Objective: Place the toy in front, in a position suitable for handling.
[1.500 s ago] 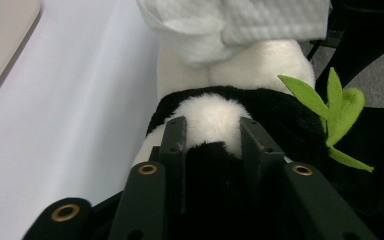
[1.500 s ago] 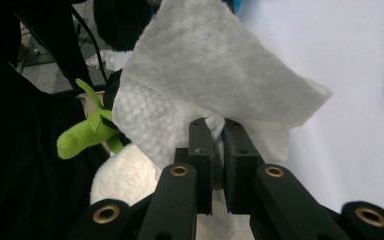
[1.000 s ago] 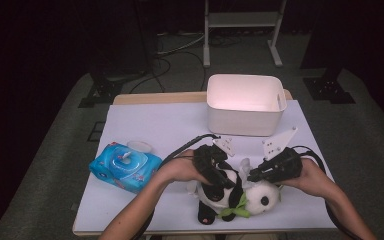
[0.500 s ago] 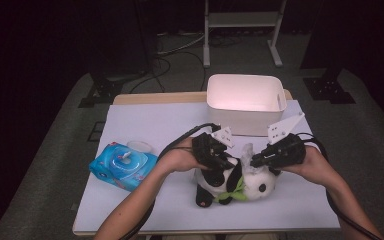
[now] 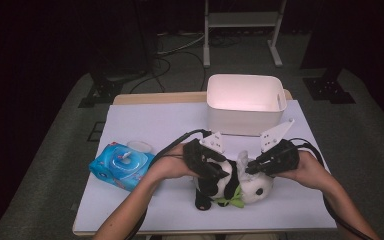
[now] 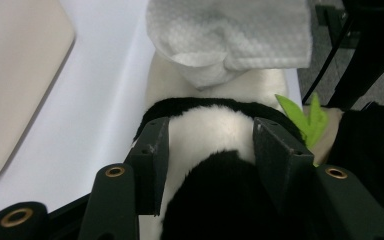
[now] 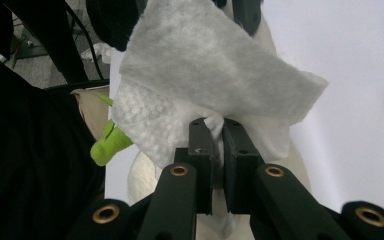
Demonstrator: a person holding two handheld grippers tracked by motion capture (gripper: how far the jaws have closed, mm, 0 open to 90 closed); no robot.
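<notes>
A black-and-white panda plush (image 5: 230, 184) with a green leaf at its neck (image 6: 305, 117) lies near the table's front edge. My left gripper (image 5: 214, 167) comes from the left and its pads press the panda's furry body (image 6: 210, 150) from both sides. Its jaws have just been opening, with the fur still squeezed between them. My right gripper (image 5: 254, 167) is shut on a white wet wipe (image 7: 205, 75). The wipe drapes over the panda's head, and it hangs just beyond my left gripper (image 6: 211, 132) as a white wet wipe (image 6: 230, 35).
A white plastic bin (image 5: 245, 102) stands at the back of the white table mat (image 5: 150, 125). A blue pack of wipes (image 5: 121, 166) with its lid flipped up lies at the left. Cables trail from both grippers.
The panda and both grippers have shifted a little away from the front edge, toward the bin. The wipe stays pinched in the right gripper.
</notes>
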